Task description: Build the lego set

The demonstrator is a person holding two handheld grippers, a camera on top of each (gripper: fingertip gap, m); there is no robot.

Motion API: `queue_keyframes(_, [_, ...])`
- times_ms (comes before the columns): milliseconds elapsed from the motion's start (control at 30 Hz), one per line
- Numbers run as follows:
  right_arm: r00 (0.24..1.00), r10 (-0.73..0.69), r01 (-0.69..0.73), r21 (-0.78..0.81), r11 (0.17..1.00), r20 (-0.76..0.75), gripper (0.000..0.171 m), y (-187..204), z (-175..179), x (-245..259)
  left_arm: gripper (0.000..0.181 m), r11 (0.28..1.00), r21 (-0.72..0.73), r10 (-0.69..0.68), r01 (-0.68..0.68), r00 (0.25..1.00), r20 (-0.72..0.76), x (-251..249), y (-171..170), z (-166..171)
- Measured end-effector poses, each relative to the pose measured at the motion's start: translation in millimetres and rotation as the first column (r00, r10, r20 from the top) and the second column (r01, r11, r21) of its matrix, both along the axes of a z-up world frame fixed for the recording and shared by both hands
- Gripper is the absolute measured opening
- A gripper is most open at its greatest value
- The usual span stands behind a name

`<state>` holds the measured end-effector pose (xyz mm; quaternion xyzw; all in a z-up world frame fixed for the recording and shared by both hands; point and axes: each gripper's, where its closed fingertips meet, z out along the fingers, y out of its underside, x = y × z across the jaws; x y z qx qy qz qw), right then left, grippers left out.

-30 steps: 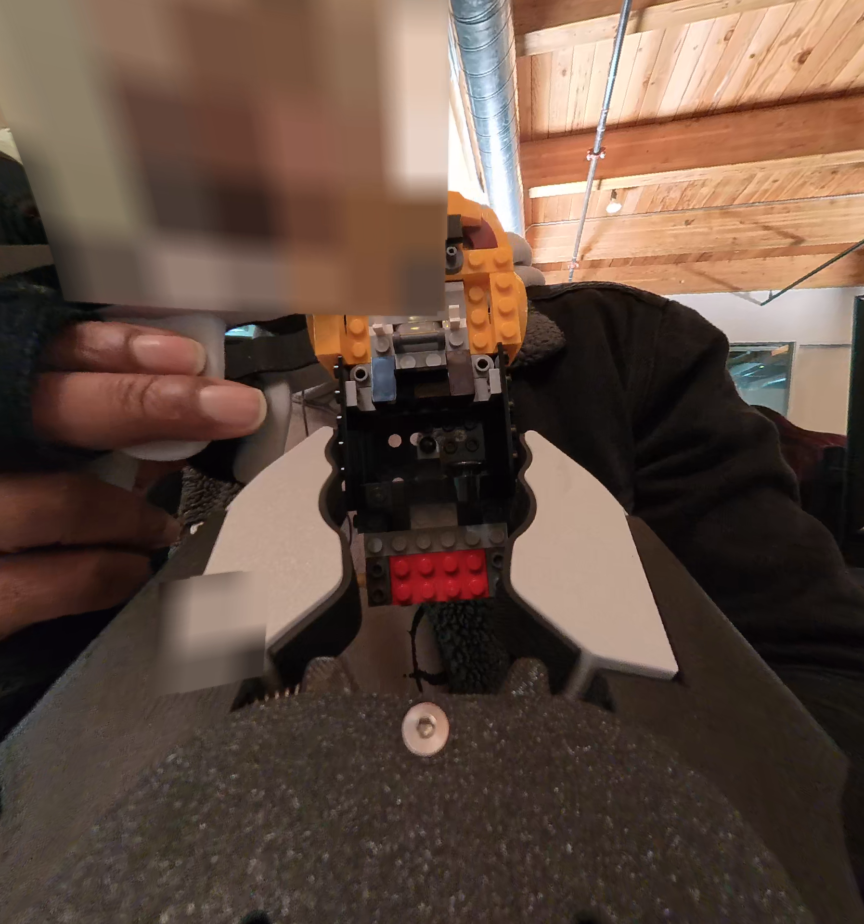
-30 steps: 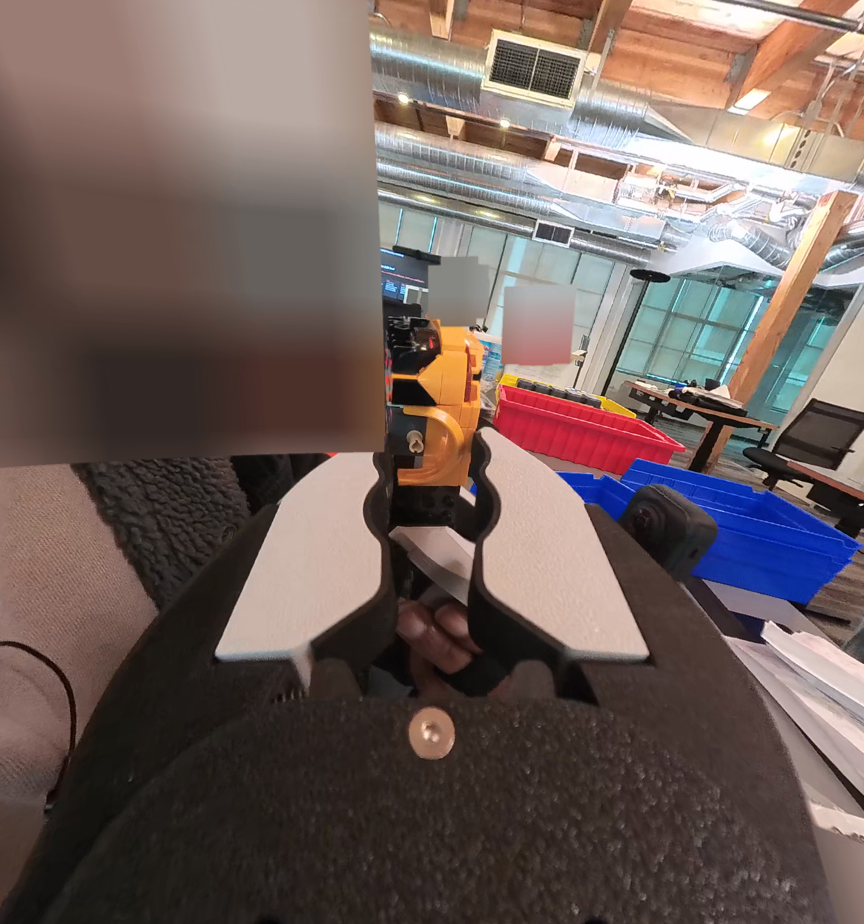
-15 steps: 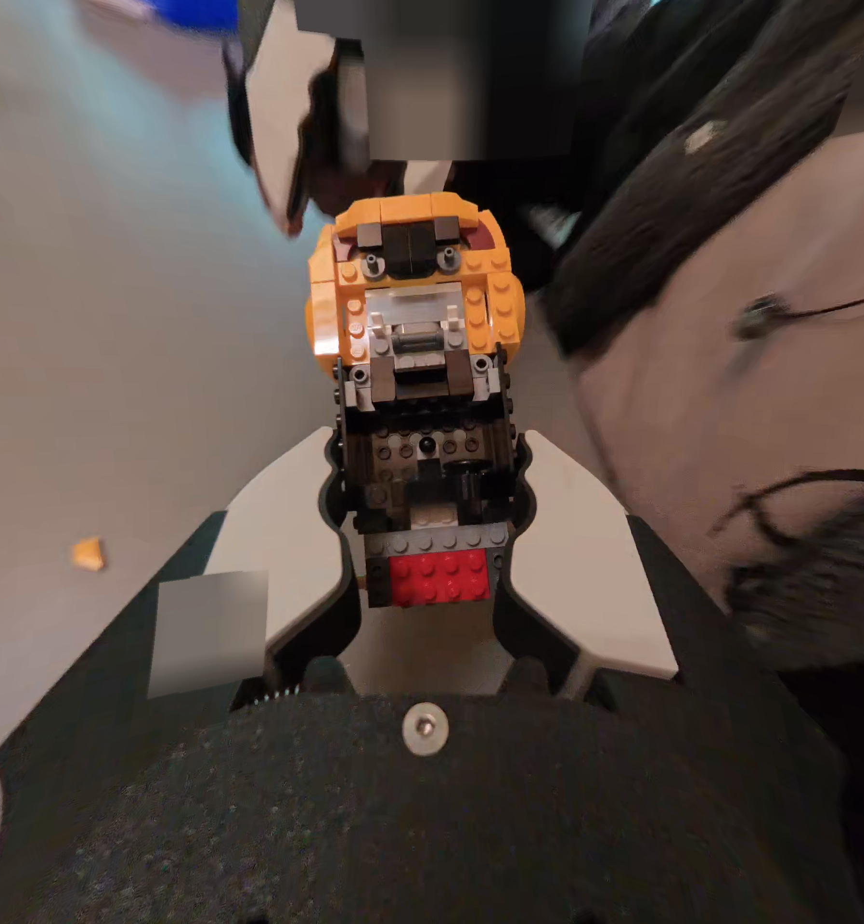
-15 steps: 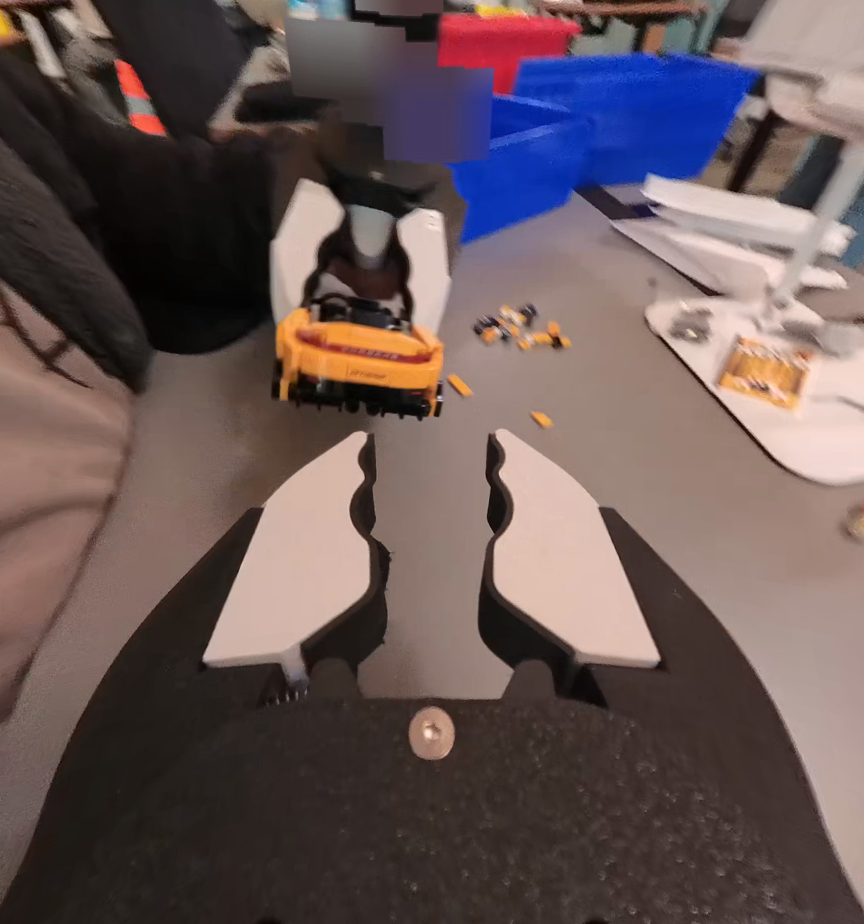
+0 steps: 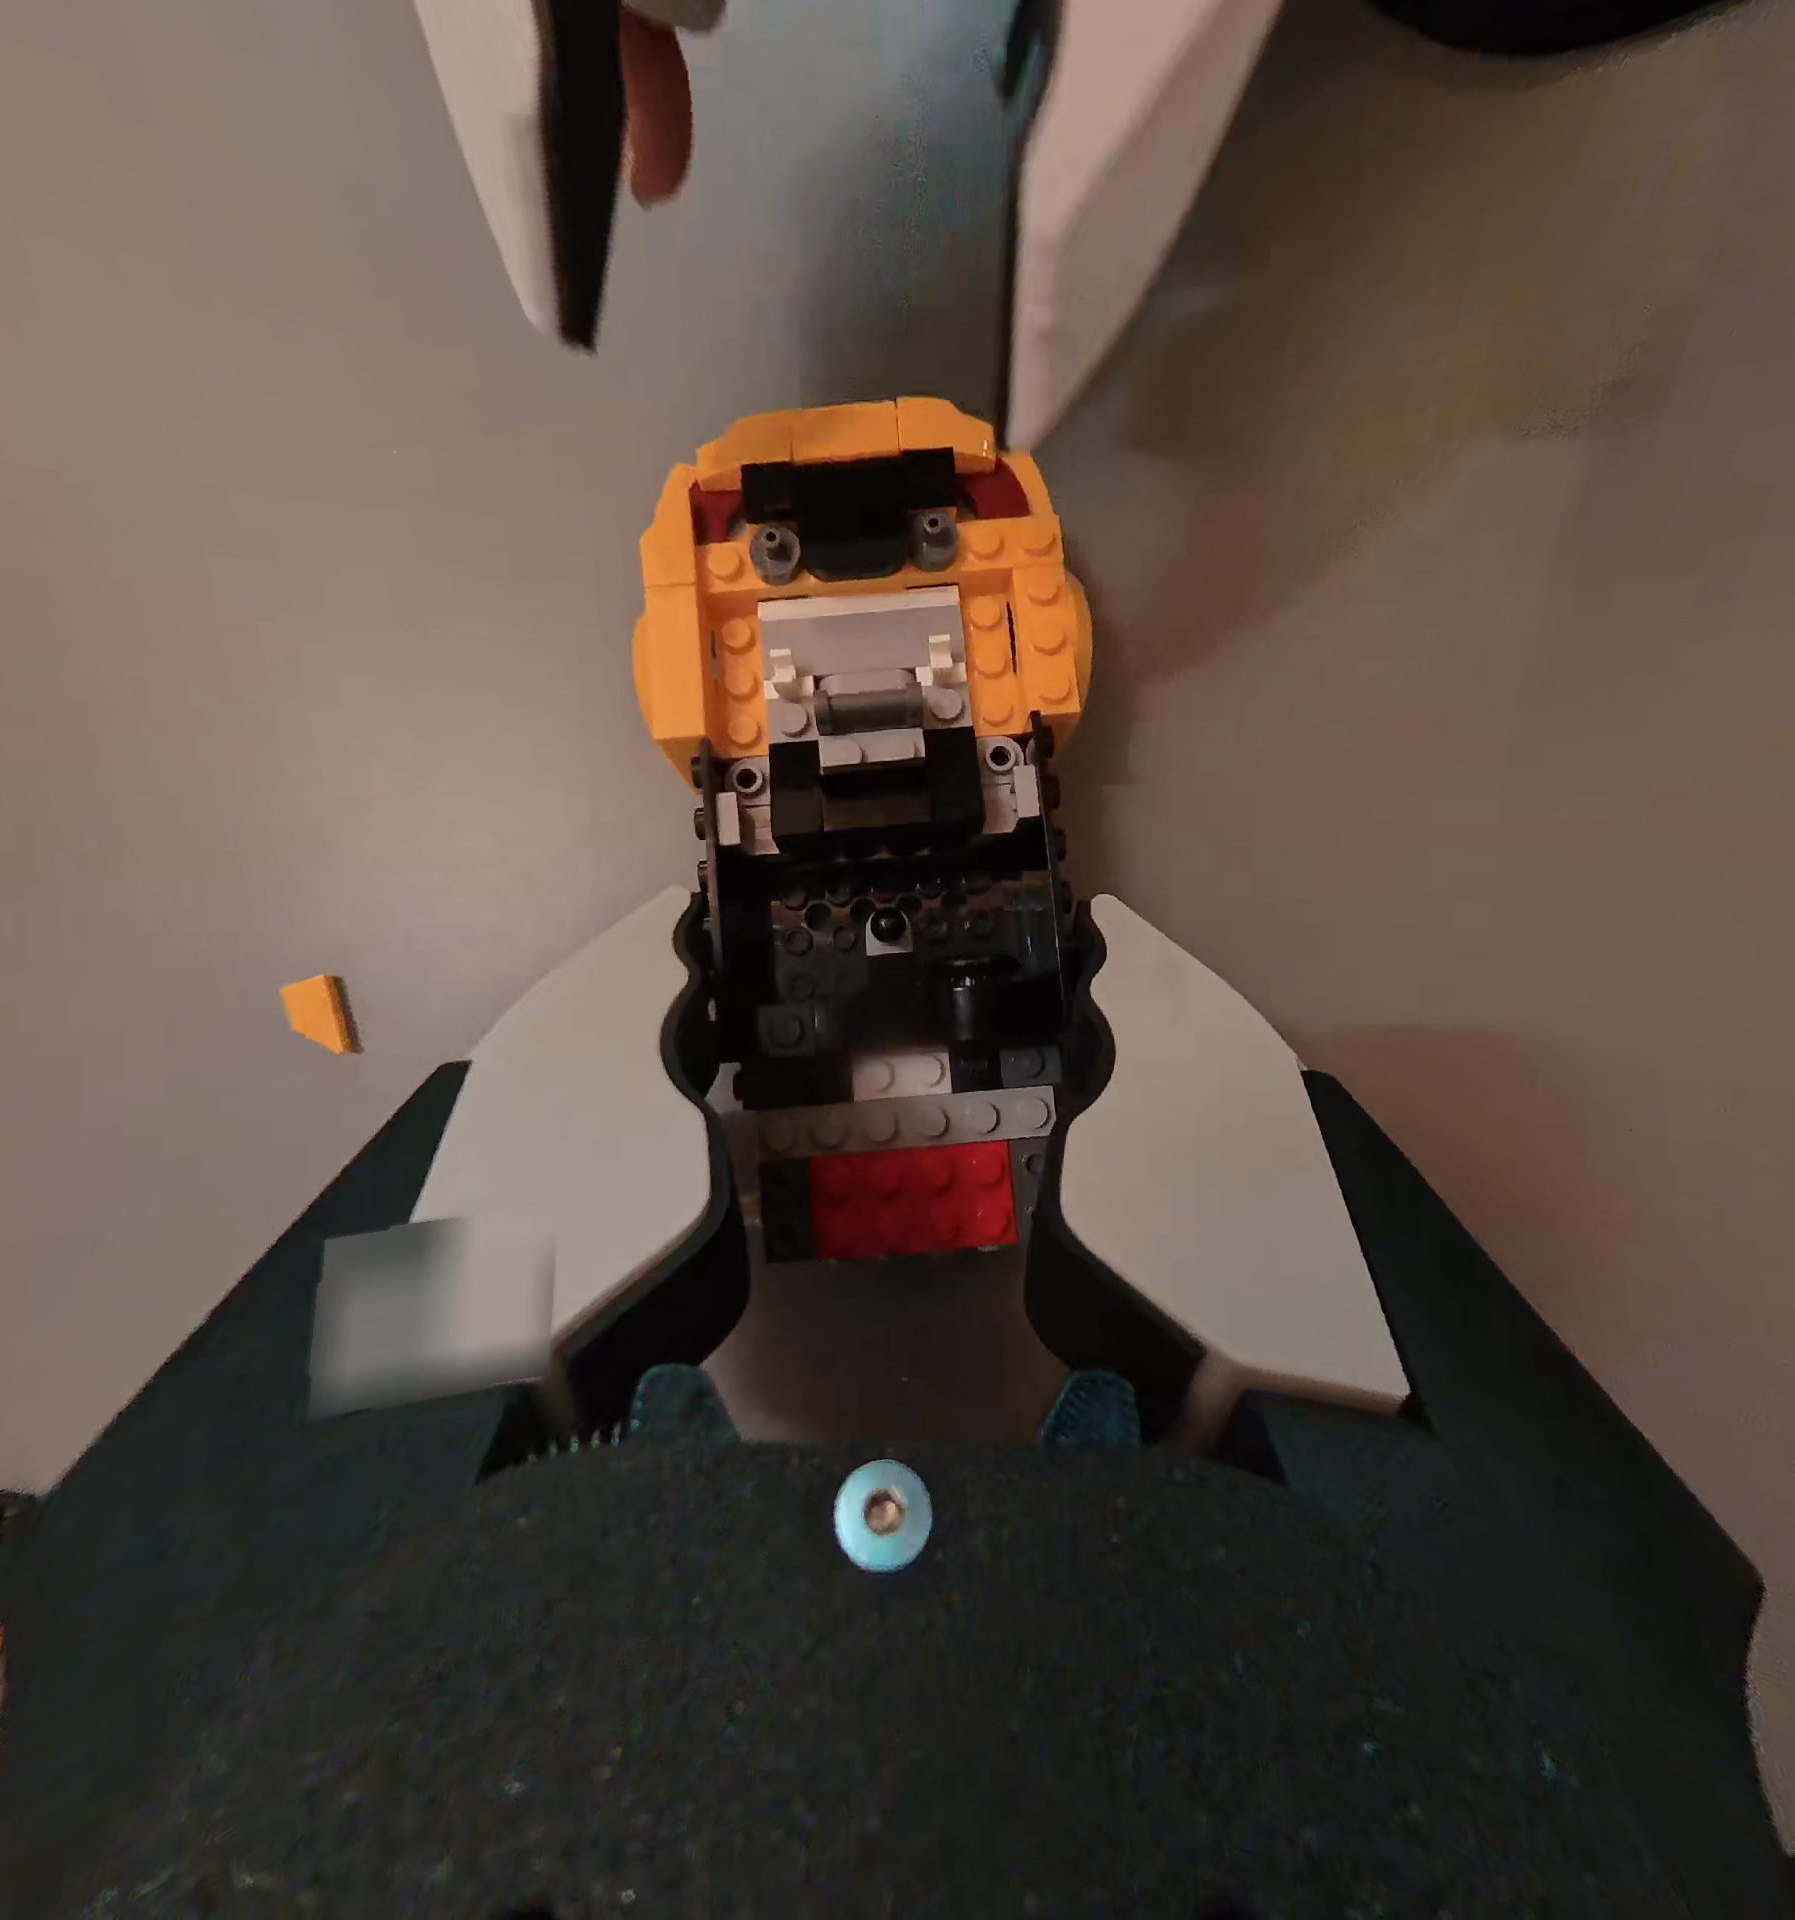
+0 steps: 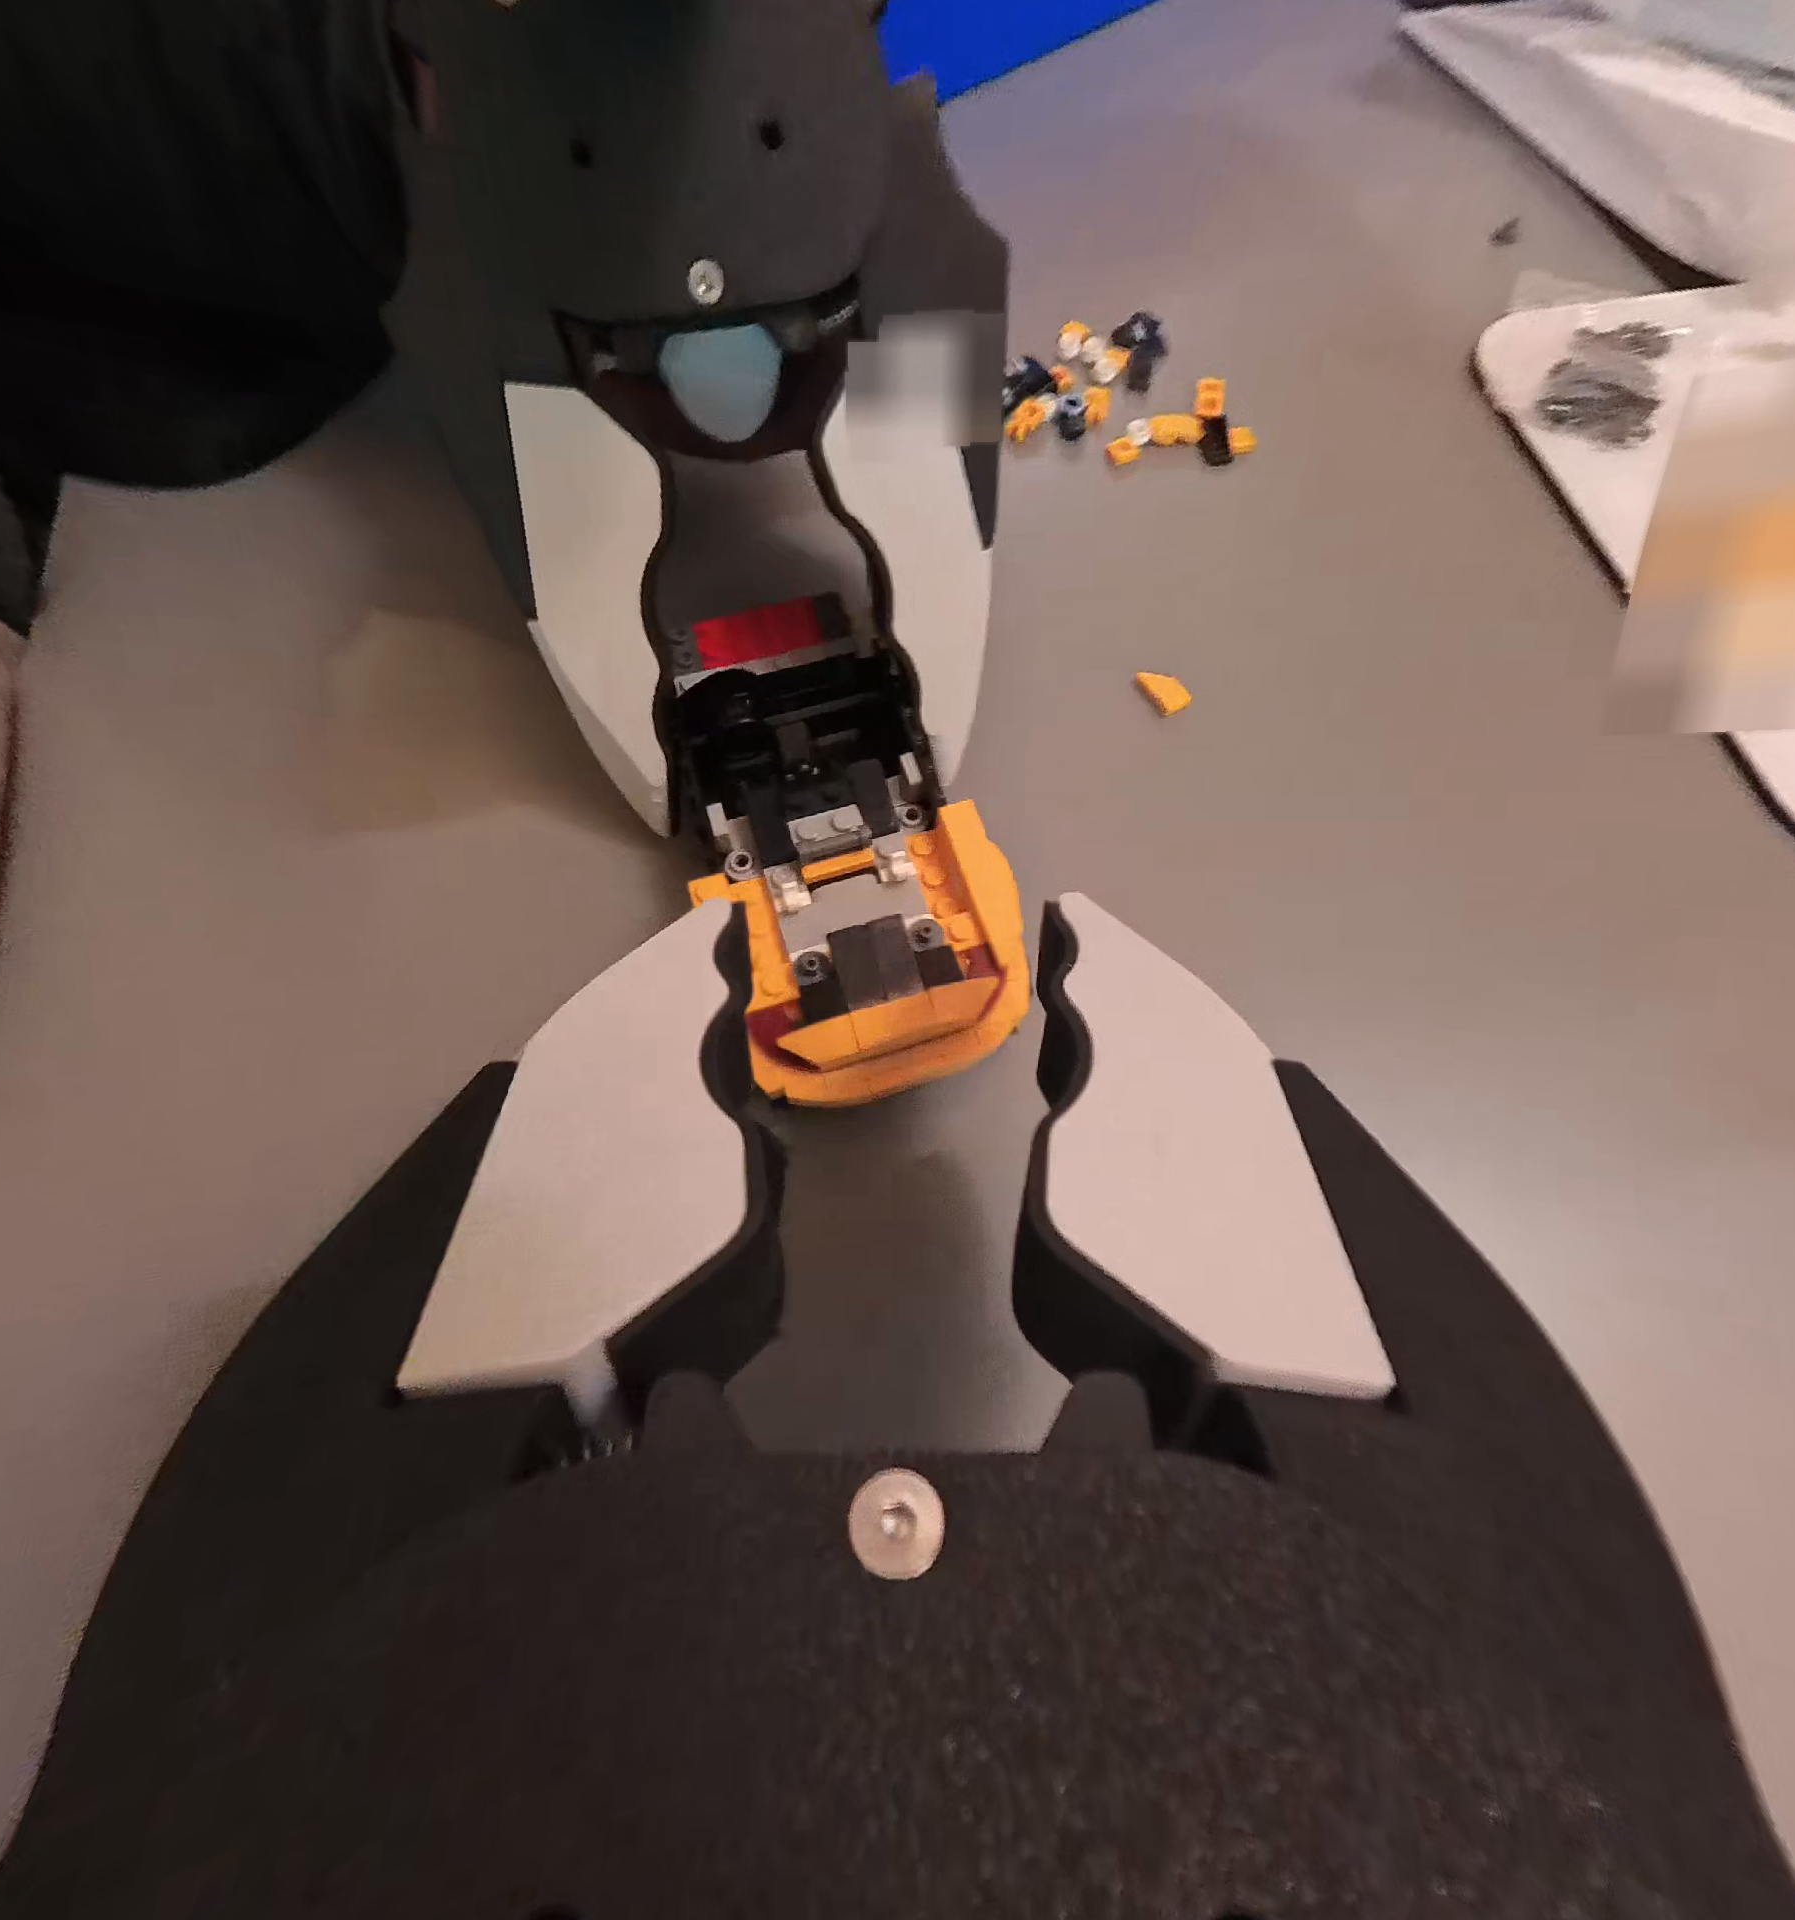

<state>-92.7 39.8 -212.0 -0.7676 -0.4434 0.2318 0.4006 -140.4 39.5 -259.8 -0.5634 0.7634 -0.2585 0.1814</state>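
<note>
Orange lego car (image 5: 877, 831) between left tool (image 5: 885, 971) fingers.

Black foam-textured tool (image 6: 888, 977), grey fingers (image 6: 602, 1174), seemingly silver screw (image 6: 895, 1523)

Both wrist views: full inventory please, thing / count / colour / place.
lego car: 1, orange and black with a red plate at one end, unfinished, over the table, dark end clamped in the left gripper
loose wedge piece: 1, orange, on the table beside the car
pile of small pieces: count unclear, orange, black and clear, on the table behind the wedge
white board: 1, far right of the table, with a dark heap on it
blue bin: 1, only a corner shows, top edge
table: 1, grey
left gripper: 1, black with grey fingers, shut on the car
right gripper: 1, same build, open around the car's orange end
</note>
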Motion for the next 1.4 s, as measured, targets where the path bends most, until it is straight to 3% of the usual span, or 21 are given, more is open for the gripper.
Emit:
queue_keyframes(133, [0.998, 0.041, -0.04, -0.021, 0.999, 0.049, 0.056, -2, -6, -11, 0.064, 1.0, 0.004, -0.006, 0.006, 1.0, 0.013, 1, -1, -4])
queue_keyframes(300, [0.983, 0.08, -0.078, -0.019, 0.997, 0.164, 0.071, -9, -16, -14, 0.071, 0.999, -0.039, -0.004, 0.006, 0.999, 0.046, -6, -3, 6])
queue_keyframes(500, [0.975, 0.069, -0.061, -0.046, 0.997, 0.213, 0.072, -4, -26, -15, 0.069, 0.999, -0.018, 0.031, -0.03, 0.997, 0.068, -20, 11, 13])
queue_keyframes(633, [0.993, 0.047, -0.043, -0.036, 0.998, 0.104, 0.068, 5, 5, -15, 0.056, 0.988, -0.032, 0.152, -0.149, 0.98, 0.126, -31, 38, 28])
queue_keyframes(833, [0.987, 0.011, -0.019, 0.044, 0.999, 0.158, 0.042, 47, 28, -16, 0.028, 0.939, -0.002, 0.338, -0.343, 0.924, 0.177, -68, 86, 27])
queue_keyframes(967, [0.94, 0.06, -0.076, 0.036, 0.996, 0.336, 0.032, 83, -4, -28, 0.02, 0.933, -0.057, 0.358, -0.354, 0.907, 0.222, -68, 86, 15])
queue_keyframes(1133, [0.886, 0.185, -0.164, -0.085, 0.983, 0.426, 0.027, 102, -47, -36, 0.02, 0.935, 0.024, 0.338, -0.355, 0.908, 0.248, -71, 93, 4])
queue_keyframes(1400, [0.887, 0.27, -0.175, -0.27, 0.947, 0.375, 0.008, 107, -52, -39, 0.017, 0.936, 0.089, 0.309, -0.341, 0.915, 0.259, -74, 96, 2])
